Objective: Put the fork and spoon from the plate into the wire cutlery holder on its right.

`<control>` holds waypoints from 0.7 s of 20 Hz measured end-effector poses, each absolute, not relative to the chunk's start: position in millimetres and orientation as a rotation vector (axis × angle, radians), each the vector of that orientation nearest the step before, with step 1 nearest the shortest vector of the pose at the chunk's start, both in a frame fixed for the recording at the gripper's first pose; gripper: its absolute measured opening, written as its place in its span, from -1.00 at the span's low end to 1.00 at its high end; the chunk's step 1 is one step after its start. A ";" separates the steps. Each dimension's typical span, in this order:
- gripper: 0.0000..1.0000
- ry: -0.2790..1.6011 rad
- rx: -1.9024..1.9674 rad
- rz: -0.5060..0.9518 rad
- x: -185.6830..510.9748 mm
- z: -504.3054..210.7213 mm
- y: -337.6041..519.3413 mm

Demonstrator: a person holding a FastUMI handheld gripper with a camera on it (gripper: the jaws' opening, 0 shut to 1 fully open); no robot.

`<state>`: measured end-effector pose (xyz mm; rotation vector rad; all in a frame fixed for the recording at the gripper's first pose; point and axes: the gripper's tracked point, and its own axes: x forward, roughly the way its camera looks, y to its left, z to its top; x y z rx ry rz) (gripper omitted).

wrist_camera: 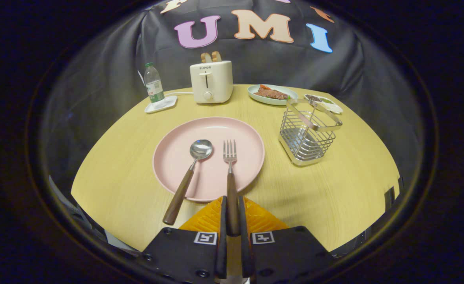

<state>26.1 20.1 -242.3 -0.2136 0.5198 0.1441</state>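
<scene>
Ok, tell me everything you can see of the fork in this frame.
The metal fork with a dark brown wooden handle has four shiny tines and a slim steel neck. It lies flat, tines pointing away from the fingers, its head resting on the round pink plate, right of the wooden-handled metal spoon and apart from it. The handle crosses the plate's near rim and runs between the fingers of the gripper, which look closed on both its sides.

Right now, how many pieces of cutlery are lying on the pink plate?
2. The spoon lies on the pink plate beside the fork, whose wooden handle runs back between the tongs, which are closed on it. The wire holder looks empty.
</scene>
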 end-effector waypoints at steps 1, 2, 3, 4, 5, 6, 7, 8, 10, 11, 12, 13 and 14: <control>-0.74 0.522 -0.222 0.141 26.7 -241.3 20.5; -0.74 0.523 -0.249 0.126 28.4 -240.8 18.3; -0.75 0.521 -0.270 0.129 25.8 -238.9 18.5; -0.75 0.521 -0.284 0.143 25.5 -238.5 21.4; -0.76 0.521 -0.298 0.154 22.5 -237.8 23.6; -0.77 0.516 -0.316 0.161 21.3 -235.9 24.9; -0.78 0.516 -0.338 0.165 18.1 -235.4 24.7; -0.79 0.520 -0.359 0.171 14.8 -233.8 25.0; -0.81 0.524 -0.381 0.190 6.6 -227.8 27.5; -0.81 0.527 -0.385 0.203 1.3 -223.6 27.8; -0.82 0.531 -0.388 0.215 -3.6 -217.8 28.2; -0.83 0.539 -0.394 0.229 -9.8 -211.3 26.5; -0.84 0.544 -0.404 0.239 -14.5 -202.3 24.1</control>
